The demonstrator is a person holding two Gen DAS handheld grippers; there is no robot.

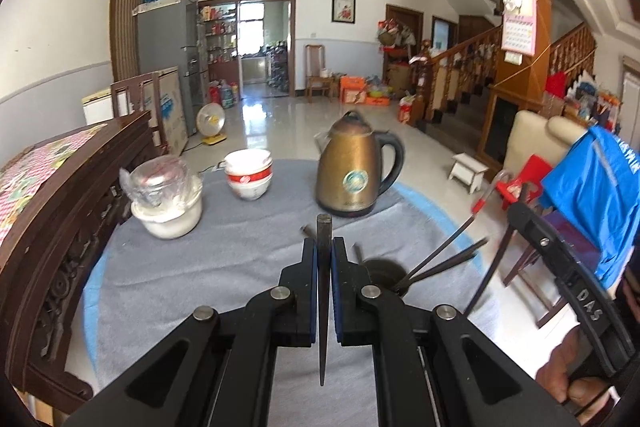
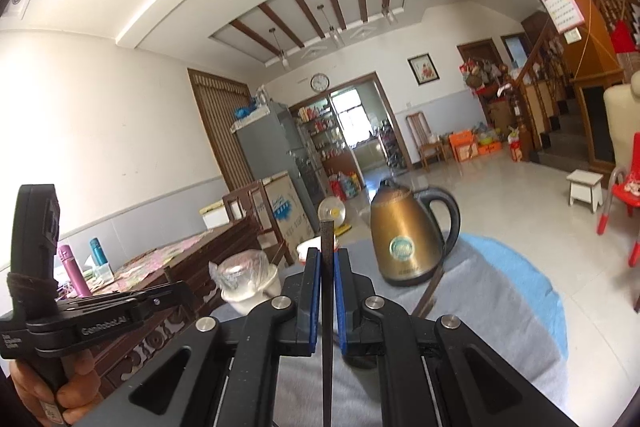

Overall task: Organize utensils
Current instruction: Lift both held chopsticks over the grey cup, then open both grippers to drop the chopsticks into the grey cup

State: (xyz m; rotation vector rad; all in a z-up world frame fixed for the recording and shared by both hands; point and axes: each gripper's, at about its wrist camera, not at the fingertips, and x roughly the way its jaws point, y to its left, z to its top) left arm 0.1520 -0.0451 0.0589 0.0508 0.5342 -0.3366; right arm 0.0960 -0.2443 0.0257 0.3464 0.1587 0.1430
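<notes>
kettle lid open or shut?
Shut. The kettle stands upright on the grey cloth, its domed lid sitting flush on the body in both views.

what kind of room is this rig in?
Most likely the open living and dining hall of a home: a wooden staircase, a grey fridge beside a stocked pantry doorway, and a cloth-covered table bearing a brass-coloured electric kettle and stacked bowls.

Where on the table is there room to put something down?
The grey cloth is bare between the bowls and the kettle, and in front of the wrapped jar. It is crowded by the dark holder with chopsticks.
</notes>
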